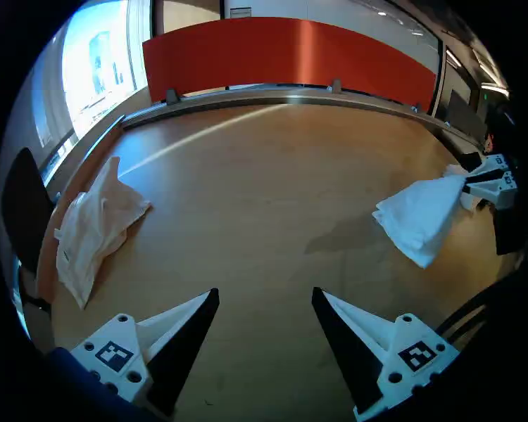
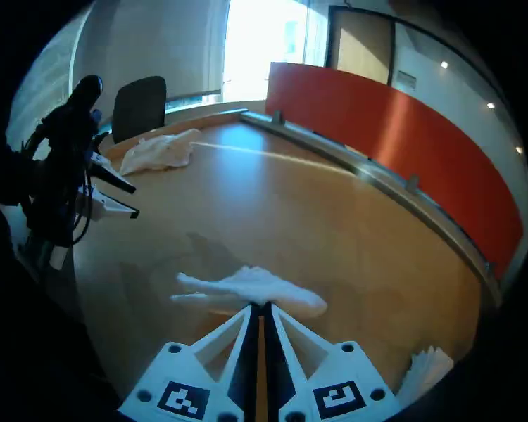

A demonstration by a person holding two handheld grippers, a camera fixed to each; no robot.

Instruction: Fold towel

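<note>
The right claw (image 2: pixel 264 307) has its fingers pressed together on the towel (image 2: pixel 253 285), and the pinched edge is hidden behind the tips. In the left gripper view the towel hangs from that claw as a loose white bunch, raised above the table (image 1: pixel 264 183), with its shadow on the wood. The claw itself is partly cut off at the view's rim there.

The left claw (image 1: pixel 264 290) stands wide apart over the table's edge farthest from the red partition (image 1: pixel 285 56). A crumpled white cloth (image 1: pixel 95 225) lies at the table's end, nearer the partition than the left claw is, beside a dark chair (image 1: pixel 24 204). A white shape (image 2: pixel 426 369) low in the right gripper view is cut off and hard to make out.

A broad stretch of wood runs from the towel to the partition.
</note>
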